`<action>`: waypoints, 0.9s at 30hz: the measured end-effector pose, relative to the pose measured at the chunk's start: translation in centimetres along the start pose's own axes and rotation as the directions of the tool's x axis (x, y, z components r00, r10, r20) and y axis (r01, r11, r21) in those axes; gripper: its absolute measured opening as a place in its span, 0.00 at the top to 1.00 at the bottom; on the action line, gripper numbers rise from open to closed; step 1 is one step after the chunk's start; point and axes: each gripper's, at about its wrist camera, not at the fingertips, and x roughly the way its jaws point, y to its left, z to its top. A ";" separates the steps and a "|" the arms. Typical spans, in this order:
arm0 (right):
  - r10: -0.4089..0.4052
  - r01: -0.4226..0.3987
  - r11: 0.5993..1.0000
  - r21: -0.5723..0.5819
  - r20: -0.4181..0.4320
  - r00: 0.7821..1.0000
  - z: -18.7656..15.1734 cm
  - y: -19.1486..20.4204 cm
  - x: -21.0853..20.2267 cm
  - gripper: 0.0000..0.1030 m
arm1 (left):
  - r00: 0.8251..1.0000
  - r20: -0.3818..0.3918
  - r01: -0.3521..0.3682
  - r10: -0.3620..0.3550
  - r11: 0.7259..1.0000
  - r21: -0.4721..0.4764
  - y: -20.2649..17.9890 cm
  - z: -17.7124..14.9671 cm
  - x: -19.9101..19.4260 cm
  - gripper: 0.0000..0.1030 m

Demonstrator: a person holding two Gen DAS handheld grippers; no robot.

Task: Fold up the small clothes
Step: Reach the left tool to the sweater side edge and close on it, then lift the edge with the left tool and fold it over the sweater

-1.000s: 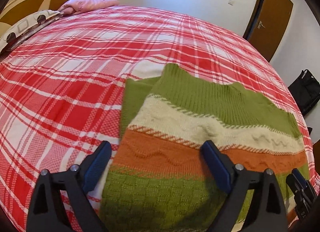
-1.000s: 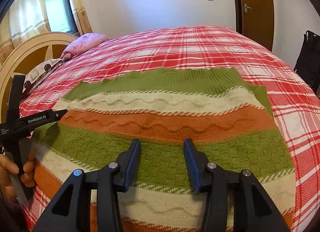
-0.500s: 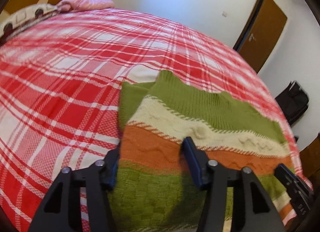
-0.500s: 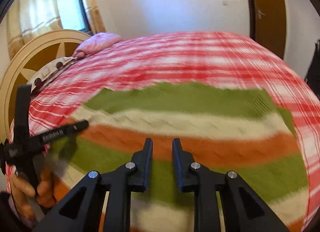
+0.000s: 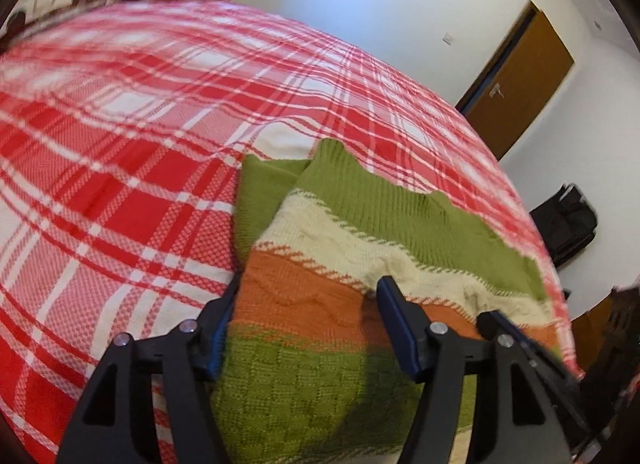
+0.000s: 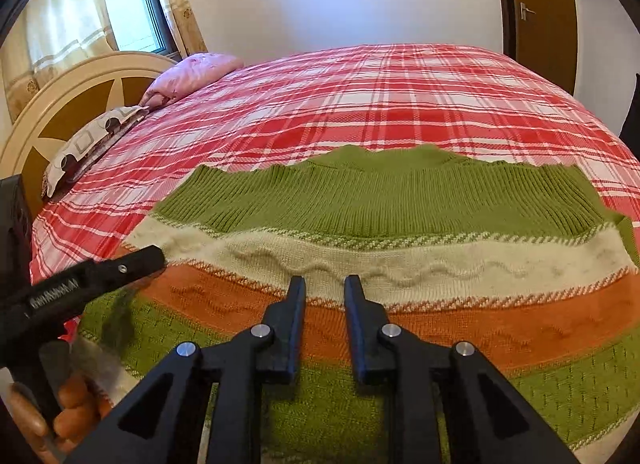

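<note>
My left gripper [image 5: 308, 324] tilts downward, jaws apart and just been opening again. My right gripper [image 6: 324, 296] tilts downward too, jaws narrowed to a slim gap, nothing pinched between the pads. My left hand's fingers [image 6: 68, 408] wrap its handle, seen in right view.

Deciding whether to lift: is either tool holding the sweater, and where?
Left tool, jaws just opening, straddles the sweater at its side edge; a grip cannot be told. Right tool, jaws just closing, hovers above it, holding nothing.
</note>
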 end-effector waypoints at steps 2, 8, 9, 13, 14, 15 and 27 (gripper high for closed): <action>0.008 -0.008 1.000 0.005 0.001 1.000 0.1 -0.3 -0.1 0.79 | 0.999 -0.011 0.052 -0.053 0.997 -0.059 1.0 0.0 -0.3 0.35; 0.022 -0.022 1.000 0.015 0.006 1.000 0.1 -0.4 -0.1 0.79 | 0.993 -0.018 0.115 -0.118 0.983 -0.141 2.3 0.0 -1.3 0.35; 0.024 -0.024 1.000 0.016 0.006 1.000 0.0 -0.4 -0.1 0.79 | 0.994 -0.020 0.105 -0.108 0.986 -0.132 2.1 0.1 -1.3 0.35; 0.030 -0.030 0.999 0.021 0.010 0.999 0.0 -0.6 -0.2 0.79 | 0.999 -0.036 0.033 -0.035 0.998 -0.047 0.6 0.2 -0.4 0.38; 0.033 -0.033 0.999 0.024 0.010 0.999 0.0 -0.6 -0.2 0.79 | 0.999 -0.035 0.013 -0.014 0.999 -0.030 0.1 0.2 -0.3 0.39; 0.035 -0.035 0.999 0.026 0.011 0.999 0.0 -0.6 -0.2 0.79 | 0.999 -0.034 -0.010 0.010 1.000 -0.015 -0.1 0.2 -0.4 0.55; 0.025 -0.025 1.000 0.017 0.011 1.000 -0.1 -0.6 -0.2 0.79 | 0.999 -0.031 0.011 -0.014 0.997 -0.073 0.5 0.9 0.4 0.59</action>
